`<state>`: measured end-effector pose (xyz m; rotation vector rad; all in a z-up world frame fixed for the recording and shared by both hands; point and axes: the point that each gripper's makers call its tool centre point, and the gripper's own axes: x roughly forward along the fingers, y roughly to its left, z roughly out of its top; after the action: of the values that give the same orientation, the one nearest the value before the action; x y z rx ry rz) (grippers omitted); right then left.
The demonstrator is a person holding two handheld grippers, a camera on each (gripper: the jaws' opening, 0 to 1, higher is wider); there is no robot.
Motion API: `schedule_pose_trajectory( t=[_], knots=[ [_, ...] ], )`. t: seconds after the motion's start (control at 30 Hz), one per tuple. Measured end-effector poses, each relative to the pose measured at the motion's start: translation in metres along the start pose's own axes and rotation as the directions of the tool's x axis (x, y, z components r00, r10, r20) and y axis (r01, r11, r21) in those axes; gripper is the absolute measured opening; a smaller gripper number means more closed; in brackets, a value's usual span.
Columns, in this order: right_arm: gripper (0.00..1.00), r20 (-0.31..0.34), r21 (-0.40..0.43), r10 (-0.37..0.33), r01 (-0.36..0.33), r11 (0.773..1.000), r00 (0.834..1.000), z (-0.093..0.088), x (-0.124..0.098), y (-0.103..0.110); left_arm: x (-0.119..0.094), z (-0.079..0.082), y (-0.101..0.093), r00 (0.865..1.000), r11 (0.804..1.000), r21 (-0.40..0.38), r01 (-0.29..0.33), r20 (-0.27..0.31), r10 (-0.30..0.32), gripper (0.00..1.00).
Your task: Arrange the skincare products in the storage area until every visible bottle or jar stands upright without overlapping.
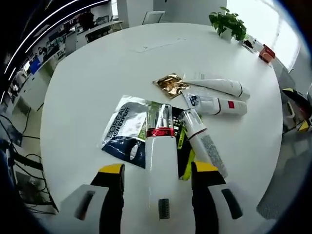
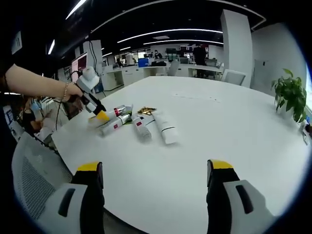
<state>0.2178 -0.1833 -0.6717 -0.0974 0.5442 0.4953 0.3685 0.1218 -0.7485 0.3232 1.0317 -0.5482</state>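
On the round white table (image 1: 97,73) several skincare products lie flat in a loose cluster. My left gripper (image 1: 158,170) is open, its yellow-tipped jaws on either side of a white tube (image 1: 161,156) with a red band and silver cap, a gap on each side. That tube lies on a L'Oreal sachet (image 1: 122,129). A grey-printed tube (image 1: 204,141), a red-marked tube (image 1: 217,105), a plain white tube (image 1: 219,87) and a gold foil sachet (image 1: 170,84) lie beyond. My right gripper (image 2: 155,170) is open over bare table, short of the cluster (image 2: 141,124).
A potted plant (image 1: 228,22) and a small red box (image 1: 266,52) stand at the table's far edge. A person's hand holds the left gripper (image 2: 92,100) at the table's left side. A mesh chair (image 2: 34,180) stands close by the table edge. Office desks lie behind.
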Motion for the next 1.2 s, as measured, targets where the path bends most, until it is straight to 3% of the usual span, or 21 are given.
schedule_pose_trajectory(
  t=[0.27, 0.5, 0.73, 1.07, 1.2],
  knots=[
    [0.87, -0.009, -0.001, -0.003, 0.003, 1.000, 1.000, -0.001, 0.000, 0.000, 0.008, 0.002, 0.003, 0.996, 0.998, 0.058, 0.029, -0.090, -0.024, 0.42],
    [0.87, -0.010, 0.003, -0.008, 0.008, 1.000, 1.000, -0.001, 0.000, -0.001, 0.008, 0.002, -0.011, 0.989, 0.993, 0.107, 0.039, -0.148, -0.023, 0.38],
    [0.87, -0.014, 0.003, -0.013, 0.013, 1.000, 1.000, -0.002, 0.000, -0.002, 0.017, -0.004, -0.007, 0.973, 0.992, 0.116, 0.048, -0.228, -0.021, 0.35],
    [0.86, -0.022, -0.002, -0.012, 0.011, 1.000, 1.000, -0.004, 0.001, -0.001, 0.017, -0.006, -0.001, 0.963, 0.992, 0.121, 0.039, -0.269, -0.005, 0.39],
    [0.86, -0.023, -0.005, -0.008, 0.008, 1.000, 1.000, -0.004, 0.001, -0.001, 0.018, -0.007, -0.003, 0.963, 0.994, 0.105, 0.031, -0.269, -0.001, 0.36]
  ],
)
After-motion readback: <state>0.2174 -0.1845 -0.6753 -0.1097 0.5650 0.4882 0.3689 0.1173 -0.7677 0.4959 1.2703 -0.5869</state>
